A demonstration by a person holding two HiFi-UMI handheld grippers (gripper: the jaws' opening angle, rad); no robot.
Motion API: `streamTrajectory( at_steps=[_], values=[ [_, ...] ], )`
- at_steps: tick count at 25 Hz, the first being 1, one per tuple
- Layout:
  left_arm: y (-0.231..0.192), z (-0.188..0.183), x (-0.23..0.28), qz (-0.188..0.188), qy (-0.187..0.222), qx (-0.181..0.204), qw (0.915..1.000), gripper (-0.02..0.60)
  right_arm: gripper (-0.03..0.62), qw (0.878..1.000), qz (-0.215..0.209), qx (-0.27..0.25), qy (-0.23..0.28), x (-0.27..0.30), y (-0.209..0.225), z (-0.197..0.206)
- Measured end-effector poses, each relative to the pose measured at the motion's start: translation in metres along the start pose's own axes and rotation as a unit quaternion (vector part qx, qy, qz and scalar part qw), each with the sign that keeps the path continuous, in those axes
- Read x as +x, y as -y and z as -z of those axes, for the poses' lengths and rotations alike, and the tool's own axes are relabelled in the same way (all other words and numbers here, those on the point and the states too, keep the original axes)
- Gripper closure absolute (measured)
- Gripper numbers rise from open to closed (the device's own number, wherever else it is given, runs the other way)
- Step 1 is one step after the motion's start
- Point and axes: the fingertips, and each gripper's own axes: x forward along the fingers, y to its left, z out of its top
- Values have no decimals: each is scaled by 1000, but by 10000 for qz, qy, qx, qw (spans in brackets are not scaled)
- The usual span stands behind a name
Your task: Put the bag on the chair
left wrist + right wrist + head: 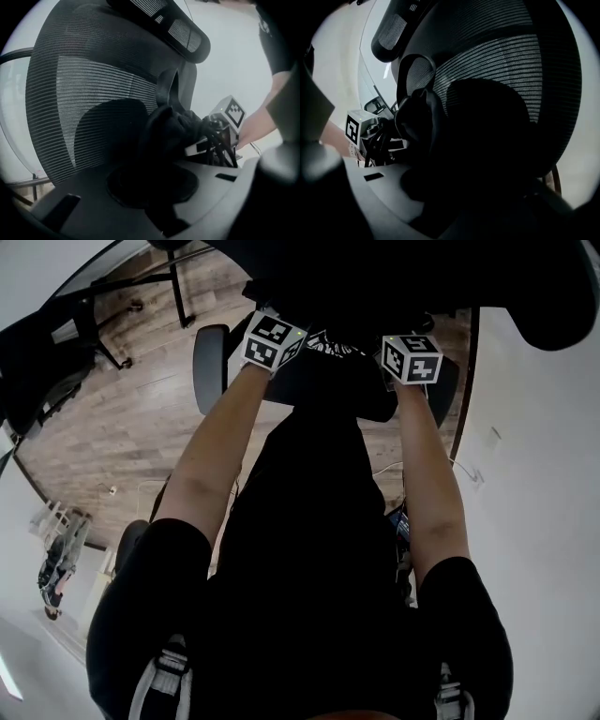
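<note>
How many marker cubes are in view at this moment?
2. The left gripper's cube is left of centre near the top of the head view. The right gripper's cube is right of centre at about the same height. None seems hidden.

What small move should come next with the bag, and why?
The left tongs and right tongs hold the black bag before the mesh back of the chair; no view shows it resting there. So probably lower it a little, tongs closed, until the chair bears it.
</note>
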Motion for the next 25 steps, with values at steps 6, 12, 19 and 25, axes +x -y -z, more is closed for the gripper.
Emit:
streamTrajectory(
  at_steps=[6,12,19,25],
  values=[
    [1,-4,-4,0,161,-41,9999,499,429,10000,27,56,65,-4,4,-5],
    [4,-18,-29,-160,332,74,9993,379,363,9999,122,-108,34,-27,-5,-6],
    [22,-53,-67,-229,558,208,9980,344,276,9979,507,-366,184,-75,-11,-22],
    [50,-100,-112,-193,931,400,9947,344,273,9947,594,-481,684,-129,-39,-64]
  ],
)
